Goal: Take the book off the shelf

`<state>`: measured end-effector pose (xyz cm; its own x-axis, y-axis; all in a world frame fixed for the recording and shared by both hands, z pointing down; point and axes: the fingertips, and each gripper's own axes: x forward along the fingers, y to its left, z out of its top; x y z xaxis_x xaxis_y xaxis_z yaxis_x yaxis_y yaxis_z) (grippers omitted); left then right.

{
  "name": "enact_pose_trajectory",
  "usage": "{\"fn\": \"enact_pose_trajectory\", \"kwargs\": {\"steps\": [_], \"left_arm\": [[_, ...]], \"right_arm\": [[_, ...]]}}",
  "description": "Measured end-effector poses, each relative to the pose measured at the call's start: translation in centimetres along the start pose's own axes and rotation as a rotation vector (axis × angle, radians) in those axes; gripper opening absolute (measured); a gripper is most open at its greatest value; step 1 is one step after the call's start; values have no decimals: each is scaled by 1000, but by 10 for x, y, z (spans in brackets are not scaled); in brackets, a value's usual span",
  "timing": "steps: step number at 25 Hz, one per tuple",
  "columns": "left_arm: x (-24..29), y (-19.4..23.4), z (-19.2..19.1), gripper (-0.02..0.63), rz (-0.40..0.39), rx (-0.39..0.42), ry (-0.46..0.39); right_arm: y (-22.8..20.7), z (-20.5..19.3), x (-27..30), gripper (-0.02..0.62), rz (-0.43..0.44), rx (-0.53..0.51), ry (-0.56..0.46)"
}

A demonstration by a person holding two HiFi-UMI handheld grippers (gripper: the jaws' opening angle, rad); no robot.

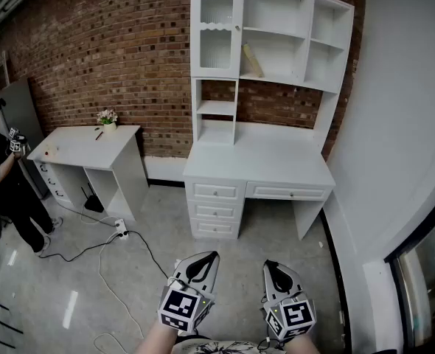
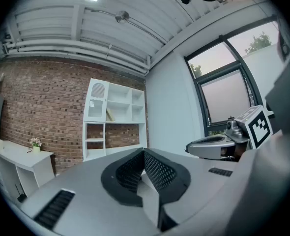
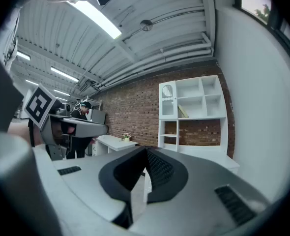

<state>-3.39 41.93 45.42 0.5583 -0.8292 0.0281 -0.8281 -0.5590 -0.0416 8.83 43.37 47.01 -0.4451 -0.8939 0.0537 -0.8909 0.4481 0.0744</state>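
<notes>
A pale book [image 1: 251, 60] is shown leaning at a slant in the middle compartment of the white shelf [image 1: 276, 77], apparently rested against the left divider because nothing else props it. Below, the desk surface [image 1: 262, 169] is backed by a brick wall [image 1: 114, 43]. The left tool [image 1: 206, 259] and right tool [image 1: 271, 268] are carried low, well apart from the shelf, the 2 pairs of jaws pressed together on nothing; the approach is judged not yet made.

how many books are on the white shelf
1: the book leans in the middle compartment of the shelf, right of the glass door; more could hide behind that door.
</notes>
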Motion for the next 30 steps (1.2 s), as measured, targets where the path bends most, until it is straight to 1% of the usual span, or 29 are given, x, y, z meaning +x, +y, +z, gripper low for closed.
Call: {"fn": "enact_pose_trajectory", "kwargs": {"steps": [7,10,15,19,24,30], "left_arm": [[3,-7,0,6,-1,-5,1],[5,-12,-3,6,-6,-7,5],[13,-23,-17,6,-8,-25,35],[25,-24,-22,6,-11,-27,52],[47,-12,-24,6,2,-38,61],[92,19,-29,6,-18,-30,69]], "right_arm": [[-7,1,-5,3,-9,-1,-2],[-11,-2,-9,3,-11,17,0],[-21,-16,-14,5,-11,44,20],[-33,-23,-9,5,-17,63,28],[-51,-27,11,5,-18,69,39],[-79,-30,60,5,-41,69,41]]}}
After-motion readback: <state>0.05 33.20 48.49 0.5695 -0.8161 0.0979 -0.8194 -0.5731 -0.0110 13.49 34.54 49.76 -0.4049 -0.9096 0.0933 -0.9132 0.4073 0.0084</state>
